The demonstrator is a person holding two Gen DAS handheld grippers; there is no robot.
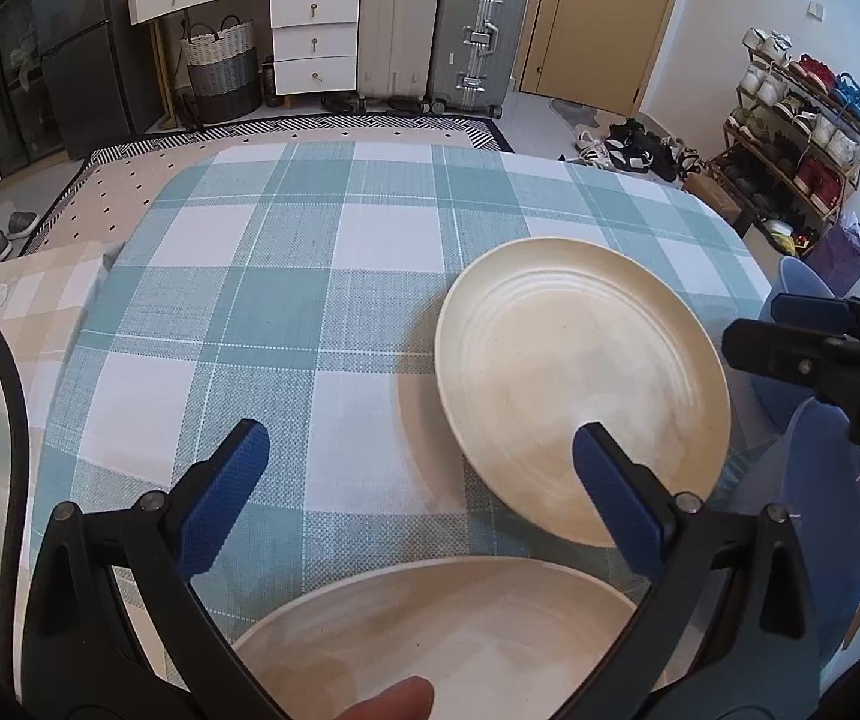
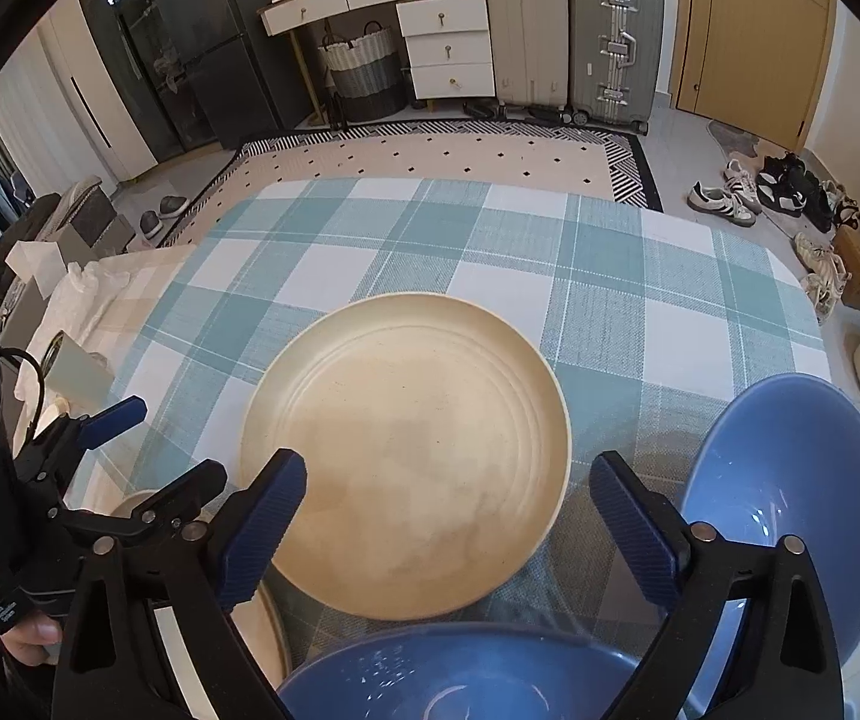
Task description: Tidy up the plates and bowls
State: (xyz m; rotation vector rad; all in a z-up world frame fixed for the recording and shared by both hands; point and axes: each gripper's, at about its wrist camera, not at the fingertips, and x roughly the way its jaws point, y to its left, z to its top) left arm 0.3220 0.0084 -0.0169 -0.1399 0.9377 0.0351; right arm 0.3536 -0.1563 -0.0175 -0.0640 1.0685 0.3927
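Both tools, the left tool (image 1: 421, 495) and right tool (image 2: 448, 507), hang open and empty over the checked table (image 2: 490, 240), so the judged step is reaching for the cream plate (image 2: 406, 450) between 2 blue bowls (image 2: 790, 480), whose rim must be straddled next.

Checked tablecloth (image 2: 610, 276), two suitcases (image 2: 574, 30), perhaps shoe rack (image 1: 802, 138)

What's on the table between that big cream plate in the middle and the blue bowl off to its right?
Nothing but bare checked tablecloth separates the cream plate from the blue bowl; the right wrist view shows it clearly.
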